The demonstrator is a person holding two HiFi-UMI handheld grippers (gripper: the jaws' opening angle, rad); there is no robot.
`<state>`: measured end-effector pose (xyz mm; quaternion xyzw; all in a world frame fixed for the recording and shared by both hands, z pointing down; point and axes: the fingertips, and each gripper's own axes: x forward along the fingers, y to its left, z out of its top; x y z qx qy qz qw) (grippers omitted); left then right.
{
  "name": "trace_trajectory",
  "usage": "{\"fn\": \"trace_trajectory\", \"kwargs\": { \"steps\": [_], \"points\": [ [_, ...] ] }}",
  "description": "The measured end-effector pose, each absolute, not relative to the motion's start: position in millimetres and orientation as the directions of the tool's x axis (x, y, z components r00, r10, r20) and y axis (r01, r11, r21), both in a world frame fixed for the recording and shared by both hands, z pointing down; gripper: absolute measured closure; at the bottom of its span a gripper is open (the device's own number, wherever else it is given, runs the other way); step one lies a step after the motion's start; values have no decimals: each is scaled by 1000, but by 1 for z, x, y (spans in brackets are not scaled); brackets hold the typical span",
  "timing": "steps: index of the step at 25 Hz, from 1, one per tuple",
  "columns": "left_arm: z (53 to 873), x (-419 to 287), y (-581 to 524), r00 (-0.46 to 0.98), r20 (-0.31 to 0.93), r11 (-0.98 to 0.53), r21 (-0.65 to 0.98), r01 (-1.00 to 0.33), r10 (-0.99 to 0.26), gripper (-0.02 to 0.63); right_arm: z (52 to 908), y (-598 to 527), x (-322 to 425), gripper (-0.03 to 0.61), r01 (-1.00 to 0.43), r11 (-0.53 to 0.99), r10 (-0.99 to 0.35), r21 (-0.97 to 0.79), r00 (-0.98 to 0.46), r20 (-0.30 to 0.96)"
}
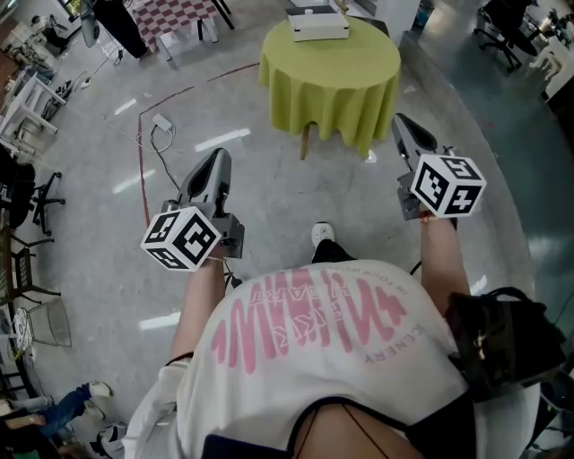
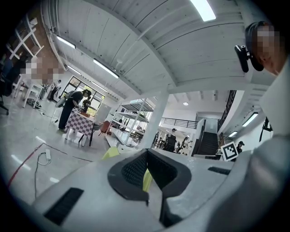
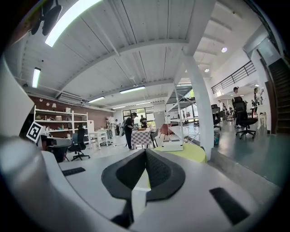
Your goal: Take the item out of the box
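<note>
We have not started on the real work. The white box (image 1: 318, 22) sits on the round counter (image 1: 332, 85) under a yellow-green cloth, well apart from us across a stretch of grey floor (image 1: 260, 202), and nothing has been lifted out of it. The item itself shows in no view, so we judge it to be inside the box. The top of the box looks closed from here, though it is too small in the frame for us to be sure. Everything is left to do: close the gap to the counter, get the box open, reach in and bring the item out. We hold the left gripper (image 1: 218, 155) and the right gripper (image 1: 400, 120) out ahead of the torso, one on each side, with elbows bent and both noses aimed toward the counter. The left one runs about level and the right one dips slightly. One shoe (image 1: 323, 233) shows on the floor between them. In the left gripper view the jaws are clenched tip to tip and grasp nothing, with only a sliver of the cloth showing through the hollow below the tips. In the right gripper view the jaws are likewise pressed together and empty, and the box shows beyond them on the counter.
</note>
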<state>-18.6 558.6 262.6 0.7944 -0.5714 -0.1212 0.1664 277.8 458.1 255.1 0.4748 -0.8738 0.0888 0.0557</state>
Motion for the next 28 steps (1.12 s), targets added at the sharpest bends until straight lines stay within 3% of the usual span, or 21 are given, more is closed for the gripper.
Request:
{"fn": "trace_trajectory", "kwargs": {
  "steps": [28],
  "points": [
    [241, 0, 343, 266, -51, -261, 426, -866, -963, 606, 247, 226, 261, 572, -757, 642, -736, -121, -653, 180]
  ]
}}
